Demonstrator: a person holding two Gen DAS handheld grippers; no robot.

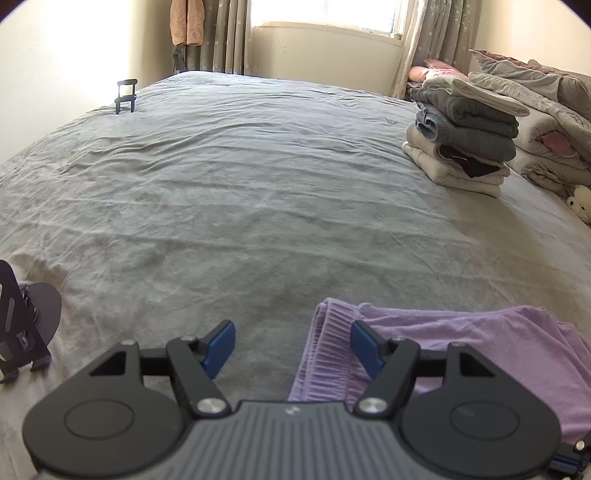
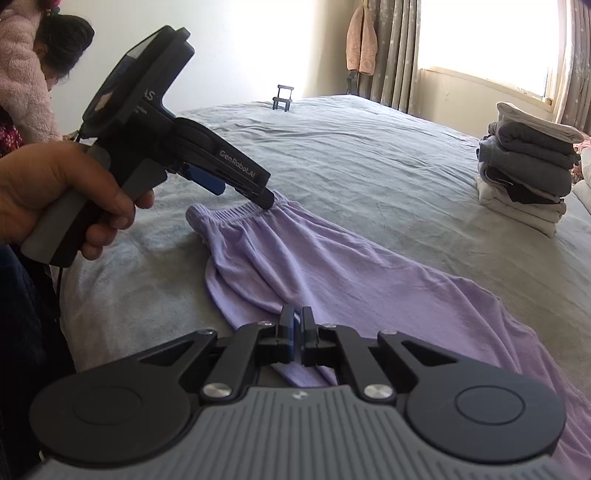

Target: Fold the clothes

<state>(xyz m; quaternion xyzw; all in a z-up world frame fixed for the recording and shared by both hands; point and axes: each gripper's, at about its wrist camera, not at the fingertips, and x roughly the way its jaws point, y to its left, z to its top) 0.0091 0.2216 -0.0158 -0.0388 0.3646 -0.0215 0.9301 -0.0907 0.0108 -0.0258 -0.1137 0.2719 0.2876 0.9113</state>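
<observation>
Stretching from its gathered waistband at frame centre-left toward lower right, the lilac cotton trousers [image 2: 332, 266] lie between both claws: right claw [image 2: 297, 334] clamped shut on their near edge, left claw [image 2: 258, 192] gaping empty at the waistband.

A: Where does the light come from?
B: Daylight from the window [image 1: 325, 14] at the top of the frame; its pane is blown out to white in both views, and glare washes the wall [image 2: 258, 44] beside it.
A: Any distortion?
B: Fisheye bending bows the bed [image 1: 258, 184] and darkens the upper corners. The nearest gripper housing looks soft; the mid-frame stays sharp, with gentle shadows in the creases.
</observation>
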